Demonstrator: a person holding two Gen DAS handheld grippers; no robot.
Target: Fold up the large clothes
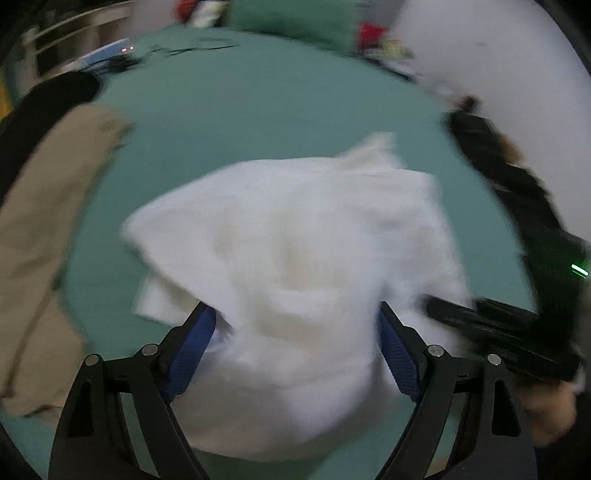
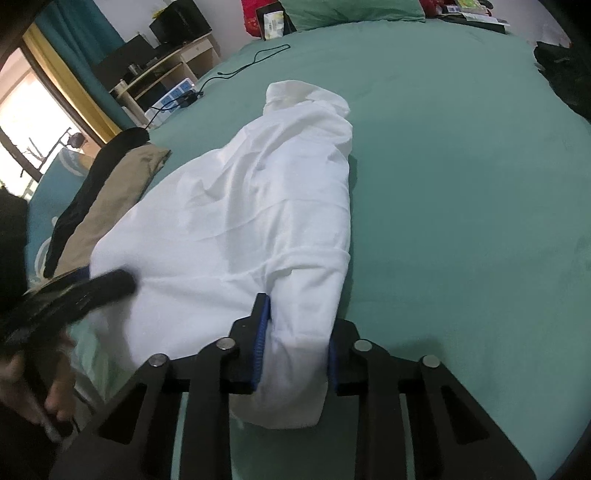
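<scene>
A large white garment point(image 2: 258, 206) lies bunched on the green bed sheet point(image 2: 461, 184); it also shows, blurred, in the left wrist view point(image 1: 295, 266). My left gripper point(image 1: 295, 332) stands wide open, with the near end of the cloth lying between its blue pads point(image 1: 192, 350). My right gripper point(image 2: 299, 325) is partly closed around a thick bunch of the garment's near edge, blue pads point(image 2: 261, 339) on both sides. The right gripper also shows at the right of the left wrist view point(image 1: 498, 332). The left gripper shows at the left of the right wrist view point(image 2: 74, 295).
A tan garment point(image 2: 110, 206) and a black one point(image 2: 88, 184) lie at the bed's left side. Dark clothing point(image 2: 569, 81) lies at the right edge. A black cable point(image 2: 251, 62) and a power strip point(image 2: 177, 96) lie at the far left. Pillows point(image 2: 351, 11) sit at the head.
</scene>
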